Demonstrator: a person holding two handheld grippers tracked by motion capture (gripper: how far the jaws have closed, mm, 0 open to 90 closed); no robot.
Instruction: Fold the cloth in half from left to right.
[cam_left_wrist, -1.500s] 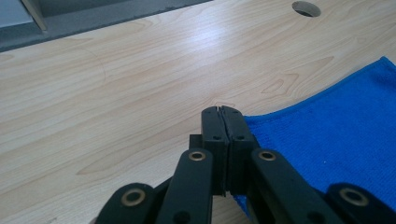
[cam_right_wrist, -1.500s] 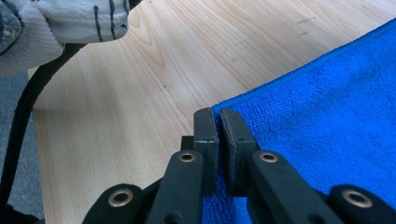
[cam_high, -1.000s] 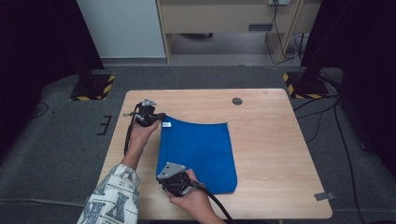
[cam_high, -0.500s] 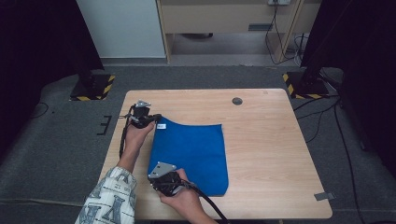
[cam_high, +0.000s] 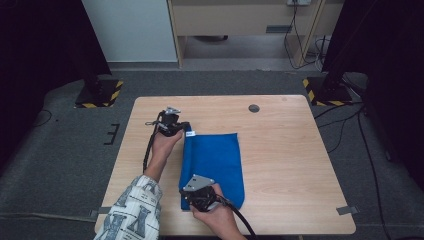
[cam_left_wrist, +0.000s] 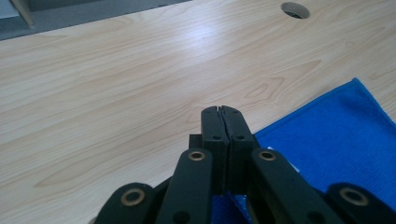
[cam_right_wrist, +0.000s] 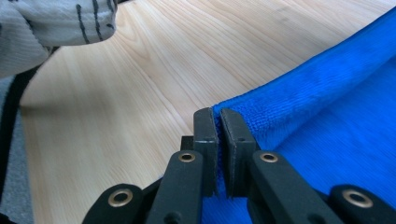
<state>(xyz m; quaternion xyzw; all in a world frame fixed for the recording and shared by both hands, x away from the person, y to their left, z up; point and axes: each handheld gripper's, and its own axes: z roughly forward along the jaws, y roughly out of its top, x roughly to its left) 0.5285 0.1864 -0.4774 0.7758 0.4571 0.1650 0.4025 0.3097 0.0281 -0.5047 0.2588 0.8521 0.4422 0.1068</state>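
A blue cloth (cam_high: 214, 167) lies folded on the wooden counter (cam_high: 290, 165), left of centre, its long axis running from the person's near edge away toward the far edge. The left tool (cam_high: 186, 129) sits at the cloth's far left corner, next to a small white label (cam_high: 191, 134); the right tool (cam_high: 190, 196) sits at the near left corner. Both therefore work the same long edge, one at each end, and the cloth lies to the right of each tool.

In the left gripper view the left tool (cam_left_wrist: 222, 112) has its jaws pressed together, with blue fabric (cam_left_wrist: 336, 140) visible beneath and behind them; the pinch itself is largely hidden, so a hold on the corner is probable rather than certain. In the right gripper view the right tool (cam_right_wrist: 217, 115) is closed to a thin slit on the doubled cloth edge (cam_right_wrist: 289, 100), which enters between the pads. A patterned sleeve (cam_right_wrist: 51, 28) of the person's other arm shows at upper left.

Judgement: the step in hand is drawing or folding the left edge, and any coming move turns on both ends travelling together across the short axis, toward the right. The right hand is nearer the person.
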